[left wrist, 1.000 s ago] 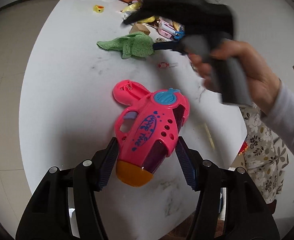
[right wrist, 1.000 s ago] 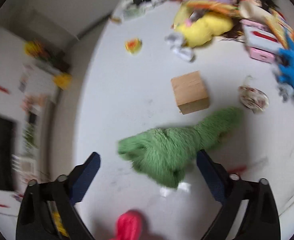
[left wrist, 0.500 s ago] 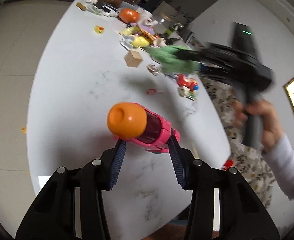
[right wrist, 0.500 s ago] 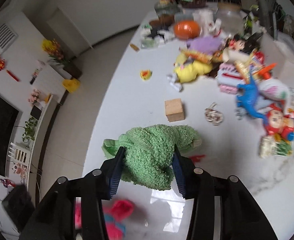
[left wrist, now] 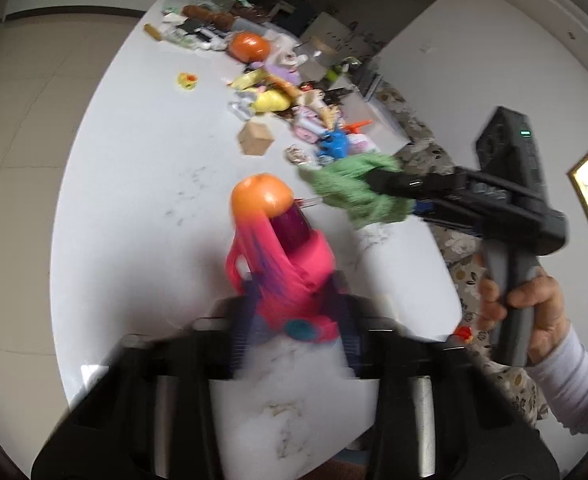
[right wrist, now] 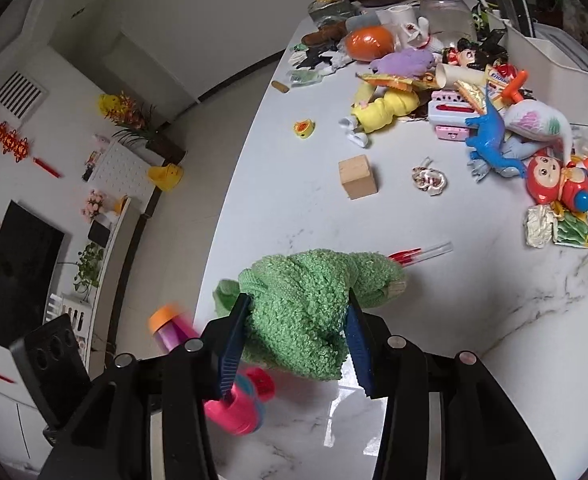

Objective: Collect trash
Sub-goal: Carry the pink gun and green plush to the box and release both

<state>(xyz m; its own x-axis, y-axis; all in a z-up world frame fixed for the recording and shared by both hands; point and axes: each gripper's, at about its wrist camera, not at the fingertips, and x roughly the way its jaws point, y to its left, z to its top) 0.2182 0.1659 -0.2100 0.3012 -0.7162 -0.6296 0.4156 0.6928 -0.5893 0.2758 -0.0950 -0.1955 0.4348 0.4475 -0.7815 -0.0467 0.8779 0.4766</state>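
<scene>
My left gripper [left wrist: 294,336] is shut on a pink toy gun [left wrist: 285,264] with an orange tip, held above the white table [left wrist: 141,184] and tilted up; the view is blurred. The toy also shows low in the right wrist view [right wrist: 233,404]. My right gripper [right wrist: 294,340] is shut on a fluffy green cloth [right wrist: 310,308] lifted off the table. In the left wrist view the cloth [left wrist: 350,192] hangs from the right gripper [left wrist: 378,184] to the right of the toy.
A red and clear pen [right wrist: 418,254] lies behind the cloth. A wooden cube [right wrist: 357,176], a crumpled wrapper [right wrist: 428,181], a blue dinosaur [right wrist: 490,136], a red doll [right wrist: 558,180] and a heap of toys and packets crowd the far right. A white bin [right wrist: 554,60] stands at the back.
Both grippers have risen with their loads. The pink toy has swung its orange tip upward. The right gripper with the green cloth has come nearer to the left one.
</scene>
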